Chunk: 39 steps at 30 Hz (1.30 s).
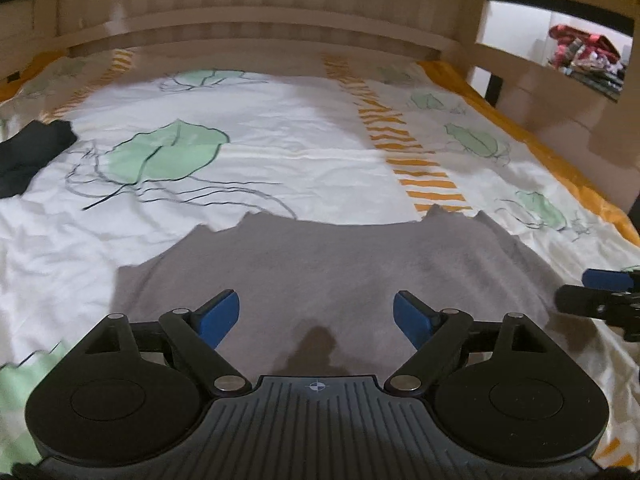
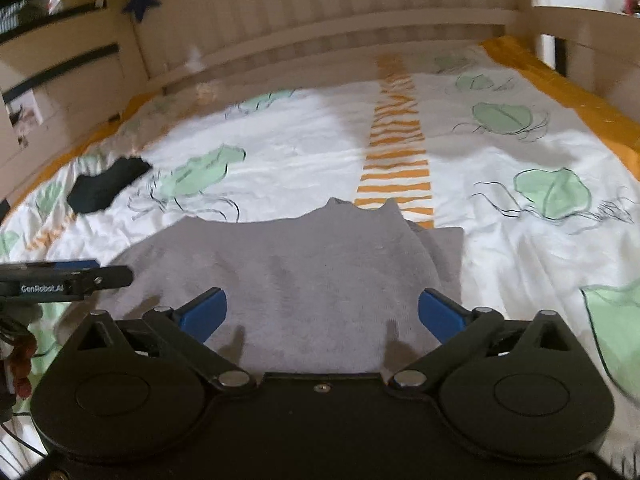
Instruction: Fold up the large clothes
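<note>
A large grey garment [image 1: 328, 268] lies spread flat on the bed, its far edge wavy; it also shows in the right wrist view [image 2: 304, 276]. My left gripper [image 1: 316, 316] is open and empty, hovering just above the garment's near part. My right gripper [image 2: 322, 314] is open and empty, also above the near part, toward the garment's right side. Each gripper shows in the other's view: the right one [image 1: 600, 292] at the right edge, the left one [image 2: 68, 278] at the left edge.
The bed has a white sheet [image 1: 280, 152] with green leaf prints and orange stripes. A dark garment [image 1: 28, 152] lies at the far left, also seen in the right wrist view [image 2: 106, 190]. A beige headboard [image 1: 256, 24] and side rails bound the bed.
</note>
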Motion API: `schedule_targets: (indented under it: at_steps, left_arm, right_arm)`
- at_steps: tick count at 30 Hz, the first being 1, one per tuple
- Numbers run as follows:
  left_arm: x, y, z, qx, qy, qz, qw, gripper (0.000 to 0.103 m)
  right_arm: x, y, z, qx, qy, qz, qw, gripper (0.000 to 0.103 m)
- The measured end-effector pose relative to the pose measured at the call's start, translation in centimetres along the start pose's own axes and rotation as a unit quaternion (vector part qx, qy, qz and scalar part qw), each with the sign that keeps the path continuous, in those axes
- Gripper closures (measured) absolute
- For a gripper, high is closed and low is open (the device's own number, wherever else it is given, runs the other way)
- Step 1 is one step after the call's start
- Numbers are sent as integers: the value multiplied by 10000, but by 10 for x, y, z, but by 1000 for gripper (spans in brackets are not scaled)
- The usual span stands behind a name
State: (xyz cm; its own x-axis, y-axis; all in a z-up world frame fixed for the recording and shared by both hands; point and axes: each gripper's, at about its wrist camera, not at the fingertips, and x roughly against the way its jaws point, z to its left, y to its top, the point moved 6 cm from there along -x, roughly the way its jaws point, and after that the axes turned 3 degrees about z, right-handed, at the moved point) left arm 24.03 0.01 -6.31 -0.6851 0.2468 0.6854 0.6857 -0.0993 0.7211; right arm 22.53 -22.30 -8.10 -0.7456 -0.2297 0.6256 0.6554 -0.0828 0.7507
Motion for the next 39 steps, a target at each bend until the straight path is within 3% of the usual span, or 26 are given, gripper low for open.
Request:
schedule_targets:
  at_steps: [5, 9, 12, 16, 23, 28, 31, 37, 39]
  left_arm:
    - [-29, 9, -3, 13, 289, 72, 9996, 19]
    - [-62, 2, 3, -5, 554, 410, 9976, 19]
    - [-81, -10, 8, -135, 627, 550, 9964, 7]
    - [-81, -15, 8, -201, 669, 496, 9963, 4]
    - [-82, -13, 8, -191, 607, 558, 9964, 4]
    - [-84, -13, 7, -215, 626, 536, 9964, 3]
    - [-85, -12, 7, -209, 610, 558, 9964, 3]
    - [-85, -8, 9, -128, 489, 657, 9966, 2]
    - [-78, -4, 9, -125, 451, 716, 9963, 6]
  right_arm:
    - [-34, 15, -16, -101, -123, 341, 9993, 1]
    - [-55, 16, -33, 2, -397, 570, 9976, 1]
    - [-68, 10, -43, 12, -555, 752, 9956, 1]
    - [-78, -4, -59, -232, -521, 989, 9935, 1]
    - [-70, -12, -75, -1000, 51, 1352, 9857, 1]
    - [-65, -19, -77, -1752, 902, 1814, 9635, 0]
    - [-71, -17, -84, -2065, 1159, 1944, 9519, 0]
    - [-93, -3, -94, -2289, 1666, 1861, 9409, 0]
    - [-96, -4, -96, -2391, 1754, 1766, 9386, 0]
